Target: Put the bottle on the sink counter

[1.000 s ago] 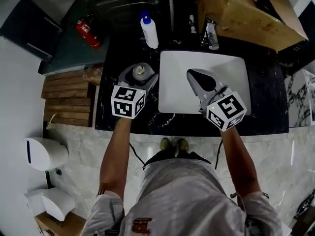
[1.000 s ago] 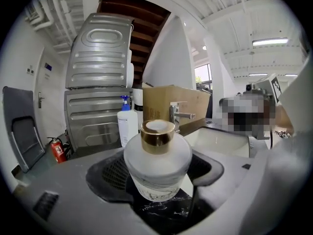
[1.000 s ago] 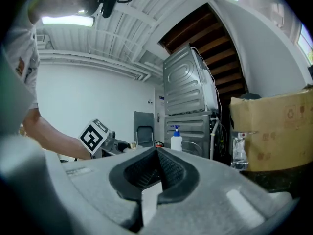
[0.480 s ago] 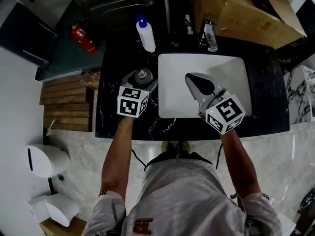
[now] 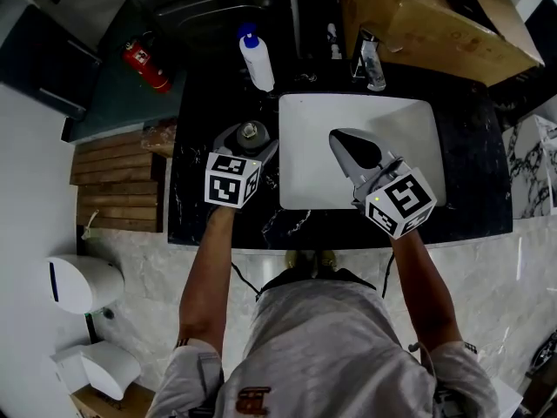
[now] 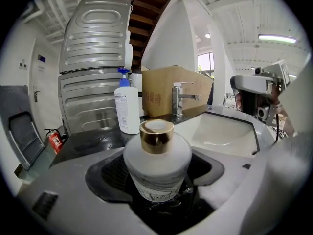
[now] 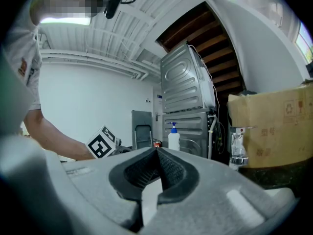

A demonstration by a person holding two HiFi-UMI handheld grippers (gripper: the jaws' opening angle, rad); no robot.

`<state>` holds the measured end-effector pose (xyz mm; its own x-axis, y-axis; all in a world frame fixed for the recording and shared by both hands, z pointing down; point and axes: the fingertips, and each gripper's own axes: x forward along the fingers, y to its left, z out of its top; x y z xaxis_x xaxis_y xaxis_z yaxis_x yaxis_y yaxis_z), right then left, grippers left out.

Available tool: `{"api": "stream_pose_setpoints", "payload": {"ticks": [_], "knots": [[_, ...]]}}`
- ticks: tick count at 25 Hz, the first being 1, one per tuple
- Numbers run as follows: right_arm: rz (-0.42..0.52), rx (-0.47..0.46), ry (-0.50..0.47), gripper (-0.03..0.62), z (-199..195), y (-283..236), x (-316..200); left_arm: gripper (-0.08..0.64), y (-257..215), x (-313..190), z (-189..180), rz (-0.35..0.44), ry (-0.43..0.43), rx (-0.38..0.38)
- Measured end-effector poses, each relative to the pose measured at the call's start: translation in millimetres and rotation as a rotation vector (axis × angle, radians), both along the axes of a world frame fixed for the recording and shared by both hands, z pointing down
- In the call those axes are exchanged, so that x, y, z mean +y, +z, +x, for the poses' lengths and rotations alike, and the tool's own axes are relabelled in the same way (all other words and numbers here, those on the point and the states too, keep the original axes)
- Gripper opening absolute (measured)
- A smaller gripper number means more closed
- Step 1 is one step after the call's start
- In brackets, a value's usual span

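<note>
A round white bottle (image 5: 252, 131) with a gold cap (image 6: 156, 133) stands upright on the black counter (image 5: 187, 207), just left of the white sink basin (image 5: 392, 116). My left gripper (image 5: 250, 138) is shut on the bottle, one jaw on each side of its body. In the left gripper view the bottle's base rests on the dark stone between the pads. My right gripper (image 5: 339, 138) hangs over the basin, shut and holding nothing; its jaws meet in the right gripper view (image 7: 157, 153).
A white pump bottle (image 5: 257, 59) with a blue top stands at the back of the counter. A chrome faucet (image 5: 370, 59) and a cardboard box (image 5: 426, 20) sit behind the basin. A red fire extinguisher (image 5: 146, 66) and wooden slats (image 5: 117, 181) lie left of the counter.
My left gripper has come down with the bottle to the counter and then stayed put. The right gripper has hardly moved.
</note>
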<state>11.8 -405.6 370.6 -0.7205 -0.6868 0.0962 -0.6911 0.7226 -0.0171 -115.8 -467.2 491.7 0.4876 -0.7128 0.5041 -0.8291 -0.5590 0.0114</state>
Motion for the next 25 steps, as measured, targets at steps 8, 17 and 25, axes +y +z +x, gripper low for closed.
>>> {"api": "stream_pose_setpoints", "payload": {"ticks": [8,17,25], "knots": [[0.001,0.003,-0.001,0.000,4,0,1,0.380,-18,5,-5,0.057,-0.022,0.029],[0.031,-0.014,-0.019,0.000,2,-17,8,0.380,-99,37,-1,0.254,-0.019,0.131],[0.099,-0.042,-0.063,0.000,-9,-49,28,0.269,-167,74,25,0.402,0.048,0.246]]}}
